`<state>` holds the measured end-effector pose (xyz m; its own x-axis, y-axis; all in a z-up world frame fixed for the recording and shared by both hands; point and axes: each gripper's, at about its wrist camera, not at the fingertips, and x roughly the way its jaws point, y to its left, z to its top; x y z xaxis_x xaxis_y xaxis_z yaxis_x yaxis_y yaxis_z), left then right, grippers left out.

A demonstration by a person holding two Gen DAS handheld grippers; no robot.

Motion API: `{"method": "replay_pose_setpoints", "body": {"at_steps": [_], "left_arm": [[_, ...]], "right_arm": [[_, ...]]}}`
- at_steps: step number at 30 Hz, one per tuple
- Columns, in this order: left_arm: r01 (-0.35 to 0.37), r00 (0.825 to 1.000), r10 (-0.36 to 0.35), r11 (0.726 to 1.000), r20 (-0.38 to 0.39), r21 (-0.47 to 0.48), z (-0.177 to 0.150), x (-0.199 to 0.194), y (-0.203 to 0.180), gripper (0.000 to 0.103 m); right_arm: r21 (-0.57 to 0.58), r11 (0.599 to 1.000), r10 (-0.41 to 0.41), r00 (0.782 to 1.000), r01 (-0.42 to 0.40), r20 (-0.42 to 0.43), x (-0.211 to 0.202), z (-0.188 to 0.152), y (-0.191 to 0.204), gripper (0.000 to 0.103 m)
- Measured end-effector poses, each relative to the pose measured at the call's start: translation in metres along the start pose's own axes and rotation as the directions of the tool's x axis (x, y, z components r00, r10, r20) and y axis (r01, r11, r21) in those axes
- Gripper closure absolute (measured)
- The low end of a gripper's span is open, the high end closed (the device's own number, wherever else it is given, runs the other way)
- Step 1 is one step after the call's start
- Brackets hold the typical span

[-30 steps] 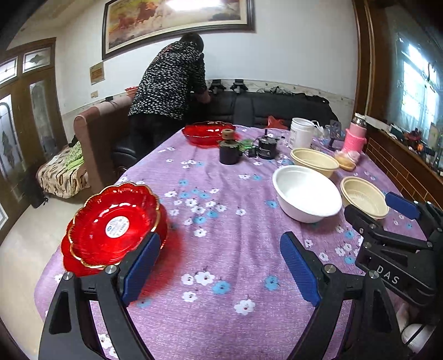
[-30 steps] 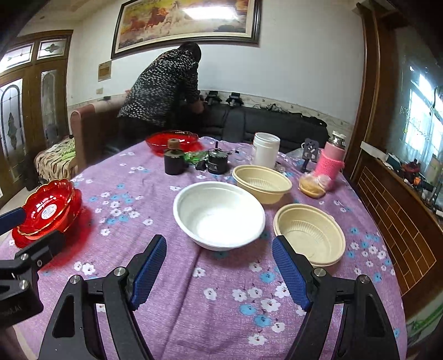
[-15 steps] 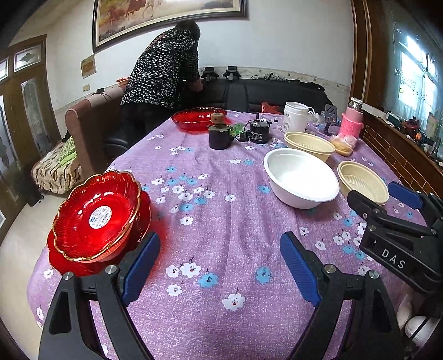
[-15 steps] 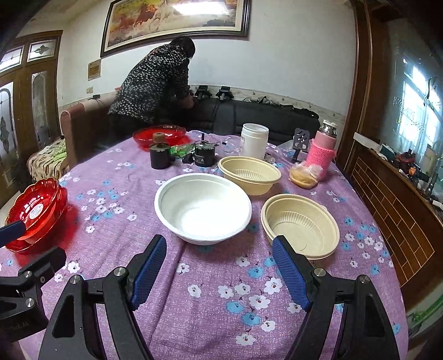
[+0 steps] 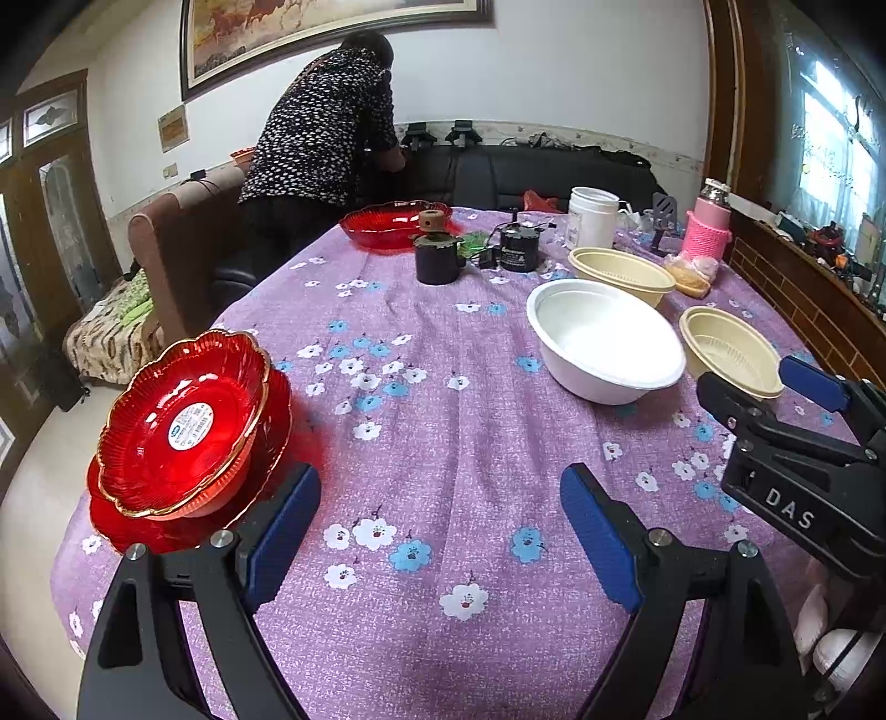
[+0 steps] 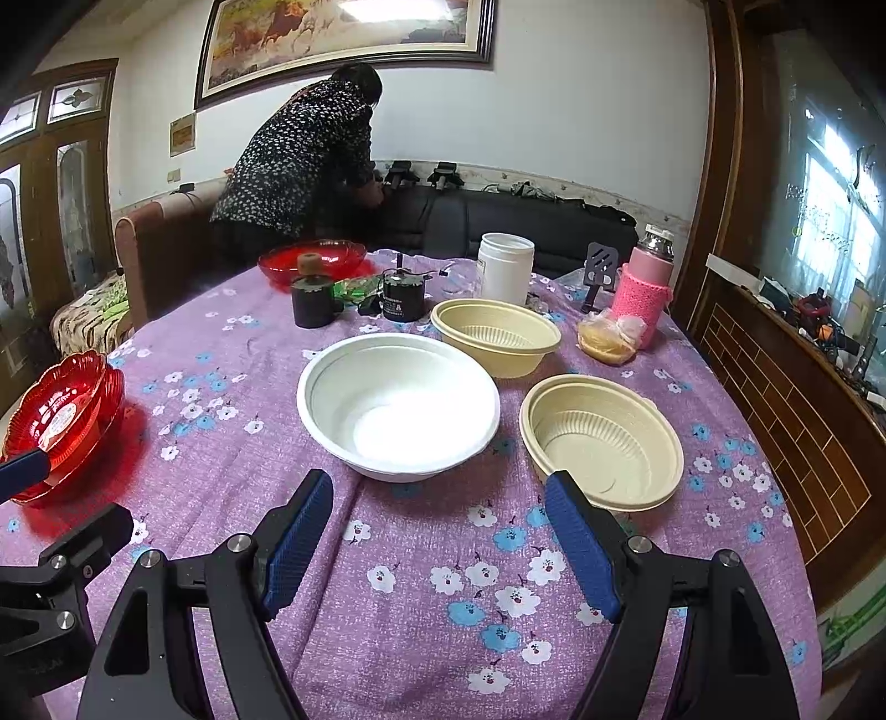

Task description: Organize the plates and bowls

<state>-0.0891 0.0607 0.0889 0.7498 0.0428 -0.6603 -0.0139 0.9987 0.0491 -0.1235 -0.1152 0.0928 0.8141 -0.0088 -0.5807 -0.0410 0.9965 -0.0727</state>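
The stacked red glass plates (image 5: 188, 437) sit just left of the left gripper (image 5: 440, 531), the white bowl (image 6: 397, 404) just ahead of the right gripper (image 6: 440, 540); both grippers gape wide, holding nothing, over the purple floral tablecloth (image 5: 443, 421).

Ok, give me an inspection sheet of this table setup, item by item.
Surface: table under purple flowered cloth.
Job's things: red plates stacked at left edge; another red plate at far end; white bowl; two cream bowls, all apart.
Clutter: dark cup, black jar, white canister, pink flask, bagged food.
Grippers: left claw and right claw open, empty.
Cables: small lead by the black jar.
Surroundings: person bent over sofa; framed painting.
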Motion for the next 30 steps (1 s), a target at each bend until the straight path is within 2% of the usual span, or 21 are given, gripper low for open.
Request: {"method": "replay_pose_setpoints", "body": {"at_steps": [6, 12, 16, 30], "left_arm": [[-0.120, 0.992, 0.119, 0.993, 0.028, 0.020, -0.001, -0.005, -0.006, 0.015], [-0.134, 0.991, 0.133, 0.990, 0.025, 0.053, -0.004, -0.001, -0.009, 0.015], [-0.138, 0.990, 0.138, 0.989, -0.006, 0.061, -0.005, 0.008, -0.008, 0.015], [-0.099, 0.991, 0.104, 0.994, -0.086, 0.054, -0.008, 0.026, -0.006, 0.015]], "right_arm": [[0.017, 1.000, 0.004, 1.000, -0.004, -0.010, 0.010, -0.005, -0.002, 0.019], [-0.003, 1.000, 0.007, 0.999, -0.007, -0.043, 0.024, -0.013, 0.005, 0.019], [-0.015, 1.000, 0.004, 0.998, -0.005, -0.057, 0.031, -0.016, 0.009, 0.019], [0.010, 0.999, 0.035, 0.992, -0.034, -0.122, 0.048, -0.023, 0.006, 0.019]]}}
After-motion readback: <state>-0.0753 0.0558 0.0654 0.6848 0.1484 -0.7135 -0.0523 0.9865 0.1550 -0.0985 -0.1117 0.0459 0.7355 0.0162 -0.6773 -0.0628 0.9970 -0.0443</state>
